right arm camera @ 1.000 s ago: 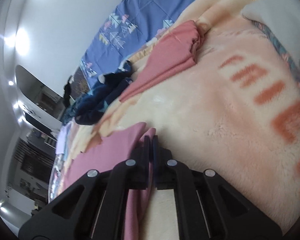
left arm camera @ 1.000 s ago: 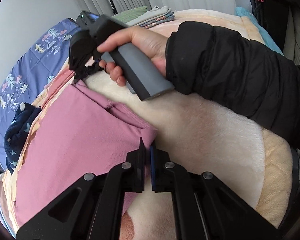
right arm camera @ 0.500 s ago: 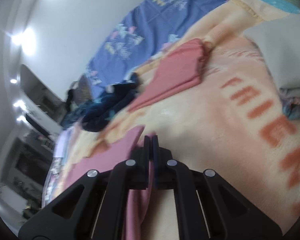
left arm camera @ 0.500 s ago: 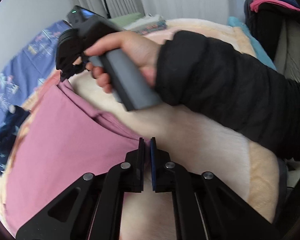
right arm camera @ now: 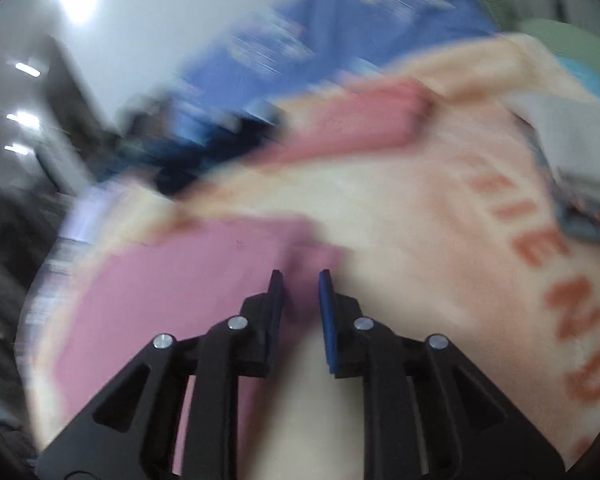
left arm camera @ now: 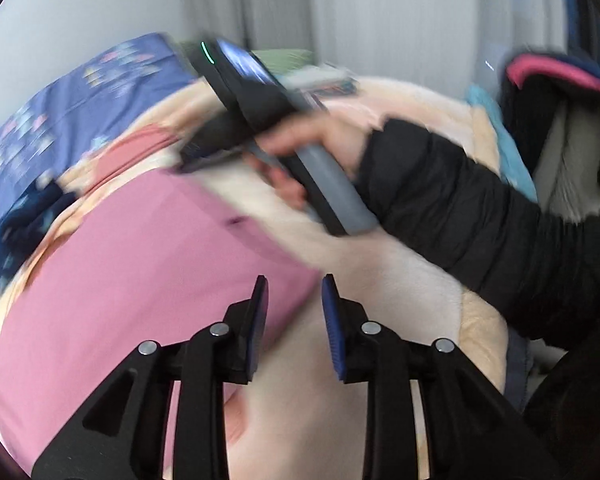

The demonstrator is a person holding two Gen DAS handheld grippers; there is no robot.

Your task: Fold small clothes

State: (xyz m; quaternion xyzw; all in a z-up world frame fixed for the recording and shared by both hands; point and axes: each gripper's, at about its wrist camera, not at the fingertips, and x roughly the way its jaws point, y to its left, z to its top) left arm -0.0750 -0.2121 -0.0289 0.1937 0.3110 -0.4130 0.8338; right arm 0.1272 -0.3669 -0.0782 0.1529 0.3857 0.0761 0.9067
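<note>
A pink garment (left arm camera: 132,276) lies flat on a cream fleece blanket (left arm camera: 404,292). My left gripper (left arm camera: 294,292) is open over the garment's near right corner, holding nothing. The right gripper shows in the left wrist view (left arm camera: 204,156), held by a hand in a black sleeve, at the garment's far corner. In the right wrist view my right gripper (right arm camera: 300,280) is open just above the pink garment's (right arm camera: 172,280) edge. Both views are motion-blurred.
A folded coral garment (right arm camera: 352,128) lies further back on the blanket (right arm camera: 420,240). A dark navy garment (left arm camera: 20,224) sits at the left by a blue patterned sheet (left arm camera: 60,108). Folded clothes (right arm camera: 580,168) are stacked at the right. A chair with clothes (left arm camera: 560,92) stands beyond the bed.
Both grippers have opened and let go of the pink garment's corners. The garment now lies flat. Both grippers are moving, and the views have blurred.
</note>
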